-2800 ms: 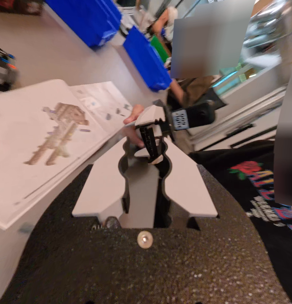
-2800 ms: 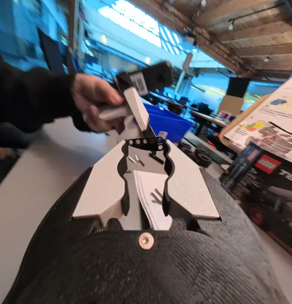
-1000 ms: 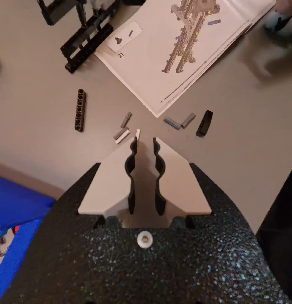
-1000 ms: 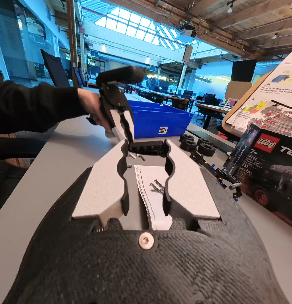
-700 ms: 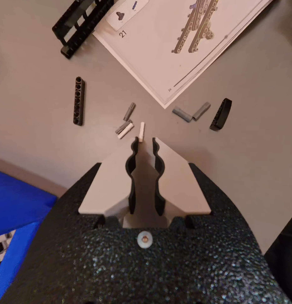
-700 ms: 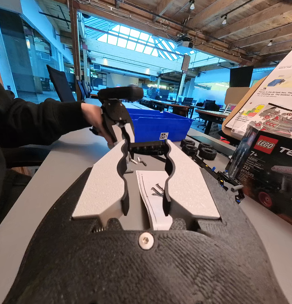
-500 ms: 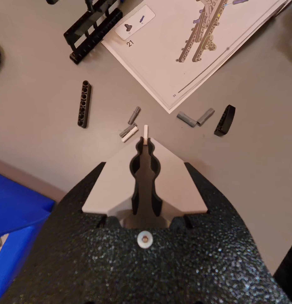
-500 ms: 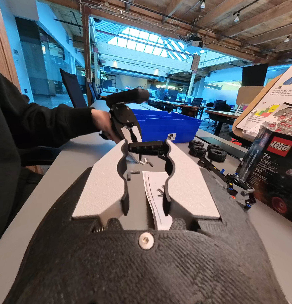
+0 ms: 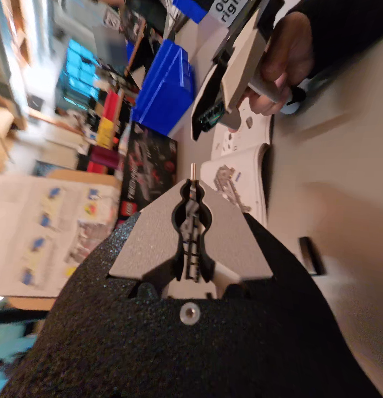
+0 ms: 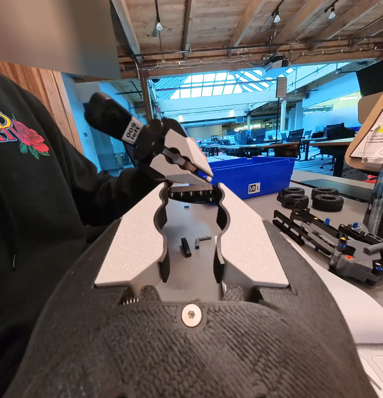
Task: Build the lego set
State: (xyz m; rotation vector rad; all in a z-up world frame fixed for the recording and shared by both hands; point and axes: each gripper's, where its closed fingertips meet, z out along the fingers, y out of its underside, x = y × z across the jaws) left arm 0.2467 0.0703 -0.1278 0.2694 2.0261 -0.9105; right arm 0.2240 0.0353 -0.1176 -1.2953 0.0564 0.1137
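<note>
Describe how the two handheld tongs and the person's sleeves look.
Both tongs, the left tongs and the right tongs, have pale grey wedge-shaped fingers lined with wavy black pads, on a rough black body with one silver screw. Each black handle bears a white label. The sleeves are black; the top has a red rose print.

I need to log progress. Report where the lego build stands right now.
Done: a partial black chassis lies assembled on the table. In hand: the left claw pinches a white pin, the right claw grips a black holed beam, tips nearly meeting. Left: four tyres and loose pieces remain unattached.
</note>
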